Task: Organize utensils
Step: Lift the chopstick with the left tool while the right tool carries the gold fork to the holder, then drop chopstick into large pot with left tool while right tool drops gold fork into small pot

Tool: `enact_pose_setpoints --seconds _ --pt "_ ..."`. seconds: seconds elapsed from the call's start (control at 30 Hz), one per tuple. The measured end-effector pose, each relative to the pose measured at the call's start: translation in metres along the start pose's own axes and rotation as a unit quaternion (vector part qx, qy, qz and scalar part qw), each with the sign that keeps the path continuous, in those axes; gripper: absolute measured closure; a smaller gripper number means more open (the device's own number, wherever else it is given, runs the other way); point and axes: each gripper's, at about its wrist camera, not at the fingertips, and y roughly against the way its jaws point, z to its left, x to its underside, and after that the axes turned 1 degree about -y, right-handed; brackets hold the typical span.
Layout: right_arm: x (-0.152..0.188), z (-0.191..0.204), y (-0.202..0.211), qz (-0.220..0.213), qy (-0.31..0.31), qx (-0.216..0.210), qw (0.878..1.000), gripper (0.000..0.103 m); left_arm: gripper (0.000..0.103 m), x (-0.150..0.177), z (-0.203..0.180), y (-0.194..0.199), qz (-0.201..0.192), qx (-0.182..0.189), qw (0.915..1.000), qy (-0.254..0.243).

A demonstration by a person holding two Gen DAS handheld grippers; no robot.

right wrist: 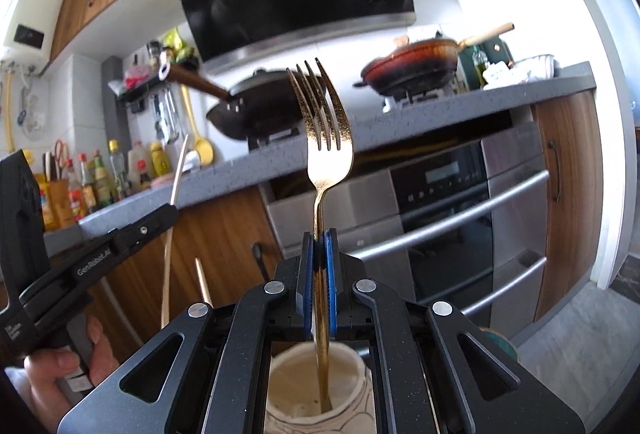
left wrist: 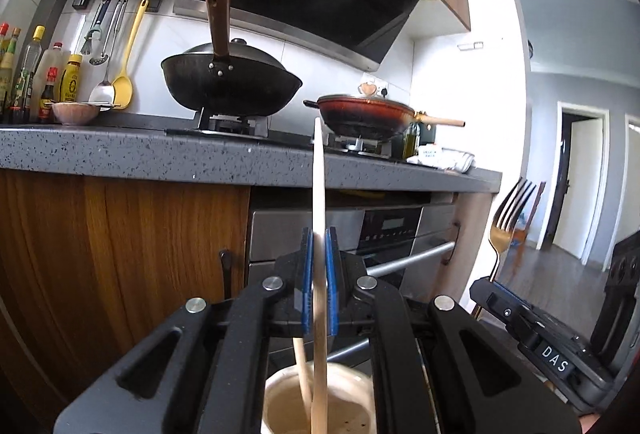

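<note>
- Utensils are in both tongs: the left tongs (left wrist: 319,262) are closed on a pale wooden utensil (left wrist: 319,185) seen edge-on, standing upright, and the right tongs (right wrist: 319,258) are clamped on the handle of a gold fork (right wrist: 322,137), tines up.
- Below each pair of tongs sits a cream ceramic holder (left wrist: 320,404), its mouth open upward; the lower ends of the fork and the wooden utensil reach into it, and a second wooden stick (left wrist: 302,378) leans inside.
- Step in hand, as I judge it: the utensils are either being lifted out of or lowered into the holder; the frames do not settle which.
- The next move calls for keeping each shaft vertical so it clears the rim without tipping the holder.
- The left view alone shows the wok (left wrist: 230,81) square on and the doorway far right, with the fork near its right edge.
- The right view alone shows a hand (right wrist: 68,366) gripping the left tongs' handle, a water heater far left, and the oven drawers (right wrist: 472,218).
</note>
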Motion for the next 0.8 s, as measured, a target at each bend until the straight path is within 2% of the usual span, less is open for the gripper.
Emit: enact_pose_setpoints --seconds 0.47,0.63,0.8 --pt "0.032 0.004 -0.009 0.077 0.027 0.006 0.997 0.096 0.097 0.050 0.024 0.036 0.067 -0.004 0.9971 0.037" --pt "0.042 0.005 -0.011 0.097 0.031 0.012 0.995 0.096 0.097 0.057 0.021 0.040 0.076 -0.009 0.9969 0.017" --pt "0.044 0.005 -0.011 0.096 0.034 0.021 0.995 0.096 0.097 0.061 0.022 0.036 0.092 -0.005 0.9956 0.017"
